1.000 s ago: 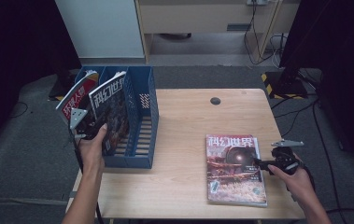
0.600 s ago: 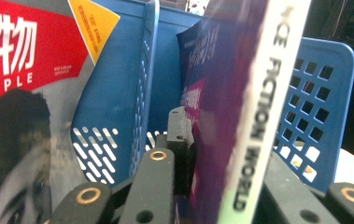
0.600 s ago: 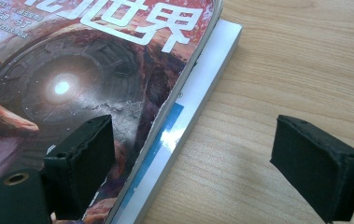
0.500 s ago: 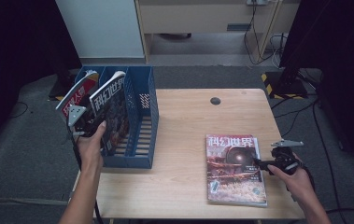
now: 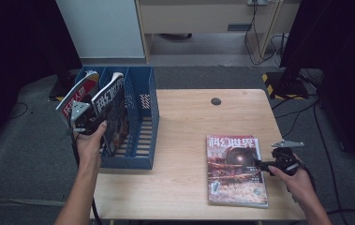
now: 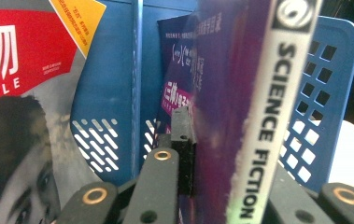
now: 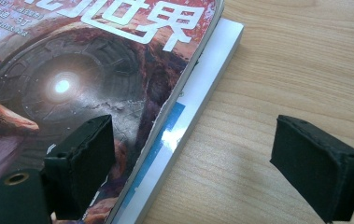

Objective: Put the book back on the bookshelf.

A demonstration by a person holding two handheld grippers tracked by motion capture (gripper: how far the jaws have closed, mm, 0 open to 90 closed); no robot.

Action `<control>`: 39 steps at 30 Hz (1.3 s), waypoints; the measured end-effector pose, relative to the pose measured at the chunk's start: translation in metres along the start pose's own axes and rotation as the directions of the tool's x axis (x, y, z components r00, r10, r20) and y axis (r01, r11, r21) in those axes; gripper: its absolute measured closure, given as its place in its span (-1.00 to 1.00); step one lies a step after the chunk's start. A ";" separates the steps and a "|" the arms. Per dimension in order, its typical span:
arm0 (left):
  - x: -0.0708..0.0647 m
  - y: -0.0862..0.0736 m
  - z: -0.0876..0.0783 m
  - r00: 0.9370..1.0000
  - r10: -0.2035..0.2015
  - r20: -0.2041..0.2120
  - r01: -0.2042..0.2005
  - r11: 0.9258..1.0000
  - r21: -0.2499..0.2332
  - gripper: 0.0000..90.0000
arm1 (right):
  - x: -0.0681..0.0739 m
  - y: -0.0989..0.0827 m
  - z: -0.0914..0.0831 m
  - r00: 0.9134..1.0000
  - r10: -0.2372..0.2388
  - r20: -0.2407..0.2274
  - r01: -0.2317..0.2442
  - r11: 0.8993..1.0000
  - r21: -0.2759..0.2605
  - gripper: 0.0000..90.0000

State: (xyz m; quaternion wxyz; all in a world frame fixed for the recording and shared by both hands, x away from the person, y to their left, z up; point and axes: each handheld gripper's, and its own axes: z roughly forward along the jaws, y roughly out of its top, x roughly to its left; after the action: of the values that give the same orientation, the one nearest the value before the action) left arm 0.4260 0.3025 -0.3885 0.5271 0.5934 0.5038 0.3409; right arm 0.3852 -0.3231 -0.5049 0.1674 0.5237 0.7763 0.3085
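**Seating a magazine in the file rack, next one waiting**

Left claw (image 5: 88, 123): clamped on the spine edge of the science fiction magazine (image 6: 240, 116), jaws pressed flat against both covers; they have just been closing a little further on it. The magazine stands nearly upright in the middle slot of the blue file rack (image 5: 140, 122), leaning slightly away from the claw toward the rack's back wall. Just beside the claw, on its outer side, a red-covered magazine (image 5: 74, 96) leans in the neighbouring slot, with the divider between the two.

Right claw (image 7: 198, 163): jaws wide apart, nothing pressed between them. It hovers low at the edge of the magazine stack (image 5: 235, 169) lying flat on the worktop (image 5: 184, 117), one jaw above the top cover, the other out over bare wood. Two magazines lie there by the look of it, the upper one's torn edge slightly inboard of the lower white one.

Judgement on doing the step well:
- Lower the held magazine until its bottom edge seems to rest on the rack floor before letting go; released high, it would likely slump and curl.
- Keep it parallel to the divider, so the corners do not catch the slotted wall ahead of the claw.
- Open the jaws fully, then draw straight back along the spine, not sideways, or the pads may drag the cover out.
- For the right claw, take the top magazine alone: slide one jaw under the overhanging cover edge rather than biting both.
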 end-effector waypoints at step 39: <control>-0.008 0.007 0.008 1.000 0.021 0.021 -0.019 0.995 -0.099 0.84 | 0.000 -0.001 0.001 1.000 0.003 0.003 -0.003 1.000 0.003 -0.69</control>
State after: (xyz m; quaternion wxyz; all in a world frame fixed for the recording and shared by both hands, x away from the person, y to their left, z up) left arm 0.4325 0.2927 -0.3825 0.5580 0.5750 0.4746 0.3643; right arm 0.3851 -0.3226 -0.5057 0.1675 0.5256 0.7757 0.3067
